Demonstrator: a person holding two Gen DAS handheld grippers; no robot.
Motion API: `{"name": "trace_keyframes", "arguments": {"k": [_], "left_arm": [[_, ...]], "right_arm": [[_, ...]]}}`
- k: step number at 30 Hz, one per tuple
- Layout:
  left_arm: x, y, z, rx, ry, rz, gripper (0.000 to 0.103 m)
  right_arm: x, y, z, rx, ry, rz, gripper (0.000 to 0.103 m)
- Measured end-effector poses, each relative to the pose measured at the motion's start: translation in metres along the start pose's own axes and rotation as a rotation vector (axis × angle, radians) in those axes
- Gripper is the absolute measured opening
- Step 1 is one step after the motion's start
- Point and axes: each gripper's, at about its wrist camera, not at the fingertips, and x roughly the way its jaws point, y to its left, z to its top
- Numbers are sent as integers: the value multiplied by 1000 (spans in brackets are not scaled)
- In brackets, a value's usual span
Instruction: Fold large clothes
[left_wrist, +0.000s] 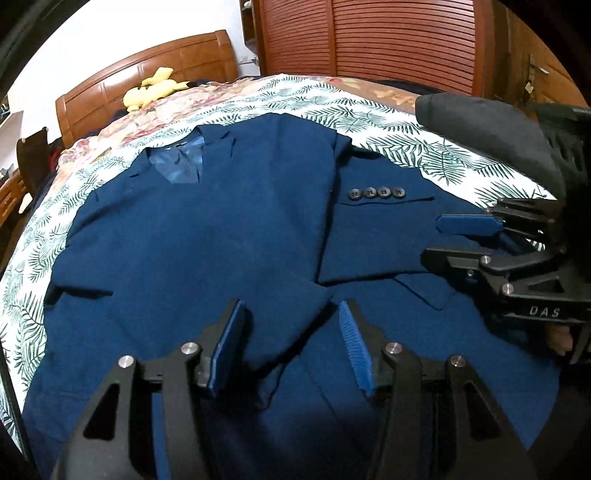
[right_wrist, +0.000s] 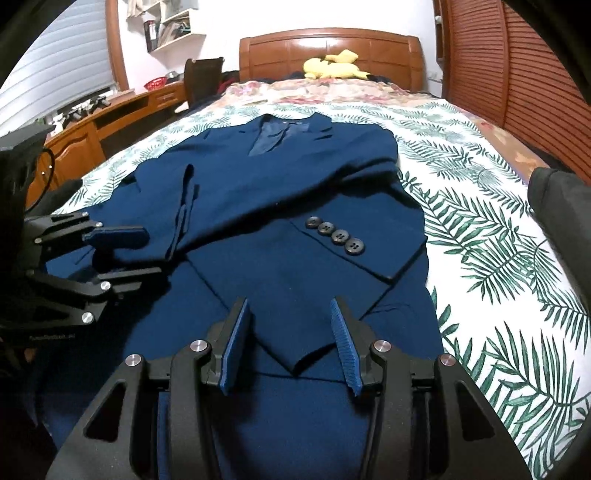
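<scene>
A navy blue suit jacket (left_wrist: 184, 240) (right_wrist: 277, 177) lies face up on the leaf-print bed sheet (left_wrist: 388, 122) (right_wrist: 480, 221), collar toward the headboard. Both sleeves are folded across its front; one cuff shows a row of dark buttons (left_wrist: 376, 192) (right_wrist: 334, 236). My left gripper (left_wrist: 291, 306) (right_wrist: 153, 253) hovers open over the other sleeve's cuff end, pads not touching the cloth. My right gripper (right_wrist: 288, 302) (left_wrist: 432, 238) stands open over the lower corner of the buttoned sleeve, beside the left one, with nothing pinched.
A yellow plush toy (left_wrist: 155, 88) (right_wrist: 334, 64) lies by the wooden headboard (right_wrist: 332, 44). A slatted wooden wardrobe (left_wrist: 388, 37) stands along the bed's right side, a desk (right_wrist: 110, 114) and a chair (right_wrist: 203, 77) on the left. A person's dark sleeve (left_wrist: 480, 125) reaches in.
</scene>
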Motion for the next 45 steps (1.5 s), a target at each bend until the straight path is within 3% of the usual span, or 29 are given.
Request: {"name": "trace_keyframes", "arguments": {"k": [1, 4, 7, 14, 22, 33, 45], "left_arm": [[-2, 0, 0, 1, -5, -2, 37], [-12, 1, 3, 5, -43, -14, 15], [-29, 6, 9, 0, -93, 38, 3], [-68, 33, 15, -80, -159, 108, 0], [-119, 50, -6, -154, -221, 193, 0], [-132, 67, -42, -190, -163, 225, 0], [-142, 78, -64, -209, -142, 187, 3]], "right_arm": [[0, 1, 0, -4, -1, -5, 45], [1, 2, 0, -11, -4, -13, 45], [0, 3, -1, -15, -5, -17, 45], [-1, 3, -1, -18, -10, -17, 45], [-5, 1, 0, -11, -23, 3, 45], [-4, 5, 1, -32, -18, -10, 45], [-1, 12, 1, -64, -17, -37, 46]]}}
